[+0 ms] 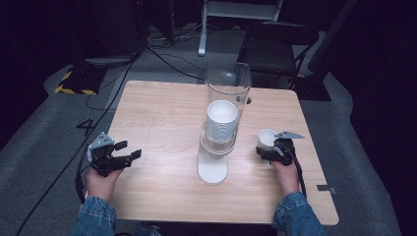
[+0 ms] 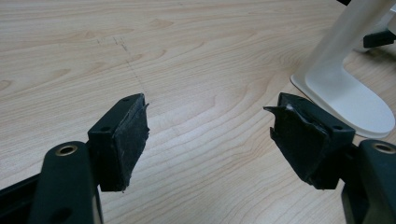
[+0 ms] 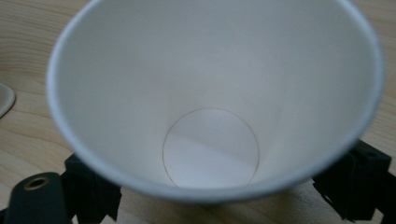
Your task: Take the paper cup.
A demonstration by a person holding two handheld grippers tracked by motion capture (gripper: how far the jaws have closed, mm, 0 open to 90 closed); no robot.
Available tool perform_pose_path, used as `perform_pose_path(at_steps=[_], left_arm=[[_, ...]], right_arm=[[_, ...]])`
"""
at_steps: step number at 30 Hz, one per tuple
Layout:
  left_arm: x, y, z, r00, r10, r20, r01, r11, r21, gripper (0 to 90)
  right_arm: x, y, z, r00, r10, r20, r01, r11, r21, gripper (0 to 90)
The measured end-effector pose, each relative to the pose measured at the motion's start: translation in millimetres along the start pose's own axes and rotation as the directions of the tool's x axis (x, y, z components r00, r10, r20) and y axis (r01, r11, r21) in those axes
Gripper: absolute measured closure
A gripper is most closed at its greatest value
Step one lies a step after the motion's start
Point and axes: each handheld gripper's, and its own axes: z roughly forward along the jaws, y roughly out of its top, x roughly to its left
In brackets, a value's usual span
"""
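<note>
Your right gripper (image 1: 273, 146) has its jaws standing on either side of a white paper cup (image 1: 267, 137). In the right gripper view the cup (image 3: 215, 98) fills the space between them, mouth toward the camera, but whether the pads press its wall or stand just off it you cannot tell. Your left gripper (image 1: 125, 151) rests at the table's left edge with its jaws wide apart and nothing between them; only bare wood shows past the worn black pads (image 2: 126, 140).

The cup is plain white inside, with a flat round bottom and a thin rolled rim, and it sits on the right part of the table (image 1: 162, 113), to the right of the cup dispenser (image 1: 222, 123). That dispenser is a clear tube on a white foot in the middle of the table, with a stack of white cups (image 1: 221, 120) inside it.

The table is light wood with a visible grain and a faint pencil-like line across it. Around it lies grey carpet, with black cables (image 1: 162, 56) trailing back, a dark folding chair (image 1: 275, 46) behind the table, and a yellow-and-black striped strip (image 1: 74, 81) on the floor at the far left. A "4" (image 1: 86, 127) is marked on the floor left of the table.
</note>
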Motion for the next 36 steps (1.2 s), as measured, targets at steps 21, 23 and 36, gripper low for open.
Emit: perform_pose_path(at_steps=[21,23,36], left_arm=[[-20.3,1.4,-2.1,0.9975,0.049,0.051,-0.049,0.9988,-0.002,26.8],[-24.3,1.2,-3.8,0.9966,0.055,0.061,-0.055,0.9985,-0.004,26.7],[-49.8,1.9,0.3,0.983,0.129,0.13,-0.131,0.9914,0.004,26.4]], right_arm=[[30.3,18.3,-89.9,0.9907,-0.09,-0.103,0.066,0.9734,-0.22,0.0],[43.0,17.9,-98.1,0.9769,-0.144,-0.157,0.104,0.9649,-0.241,0.0],[74.1,1.9,-99.4,0.9162,-0.235,-0.324,0.162,0.9577,-0.238,0.0]])
